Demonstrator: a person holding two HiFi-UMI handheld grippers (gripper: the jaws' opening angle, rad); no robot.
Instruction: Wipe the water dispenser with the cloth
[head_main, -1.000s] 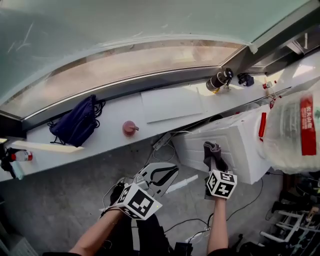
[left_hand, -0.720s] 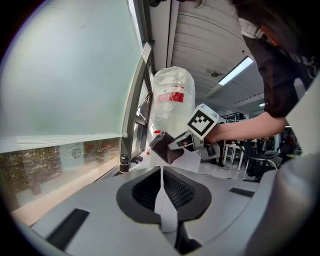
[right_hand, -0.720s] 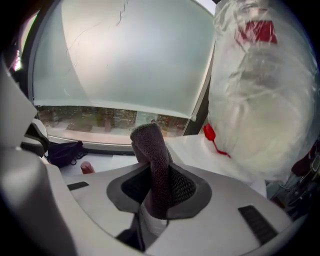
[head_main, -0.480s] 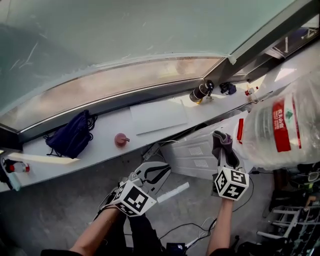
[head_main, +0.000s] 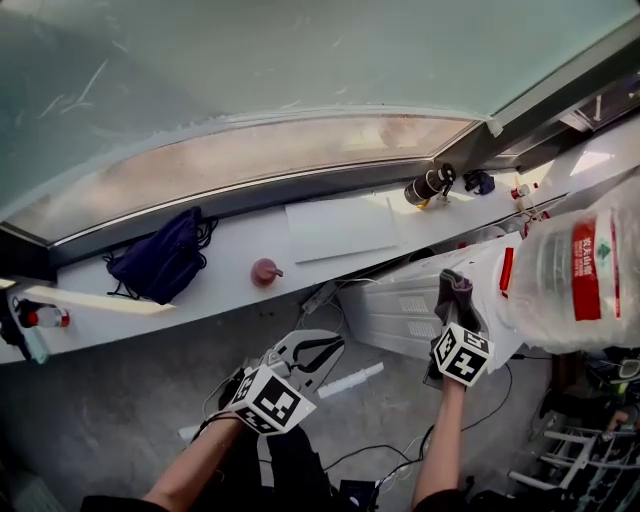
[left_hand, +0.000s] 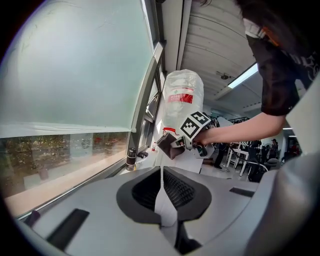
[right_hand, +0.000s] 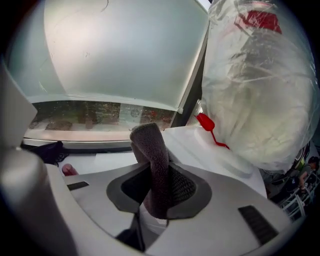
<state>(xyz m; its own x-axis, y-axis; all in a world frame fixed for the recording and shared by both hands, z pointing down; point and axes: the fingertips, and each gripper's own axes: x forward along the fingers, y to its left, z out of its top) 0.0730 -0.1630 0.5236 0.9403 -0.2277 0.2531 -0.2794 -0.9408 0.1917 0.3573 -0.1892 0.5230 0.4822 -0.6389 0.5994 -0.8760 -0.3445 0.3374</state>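
Grey-brown cloth (right_hand: 152, 165) stands up folded between the jaws of the right tool (right_hand: 159, 185), which are clamped on its lower end. In the head view the right tool (head_main: 450, 318) holds the cloth (head_main: 457, 290) up against the top of the white water dispenser (head_main: 400, 310), just beside the base of the big clear bottle (head_main: 570, 270) with a red label. Whether the cloth touches the dispenser cannot be told. In the right gripper view the dispenser's (right_hand: 200, 145) white top lies just behind the cloth, with the bottle (right_hand: 260, 85) rising at the right.

The left tool (head_main: 328, 350) hangs lower, over the grey floor (head_main: 120, 400), well apart from the dispenser. Its jaws are pressed together with nothing between them, as the left gripper view (left_hand: 161, 172) shows.

Along the white window ledge (head_main: 220, 270) lie a dark blue bag (head_main: 160, 260) toward the left end, a small pink thing (head_main: 265, 270) near the front edge, a white sheet (head_main: 340, 225) in the middle, and a black cylinder (head_main: 428, 185) toward the right end.
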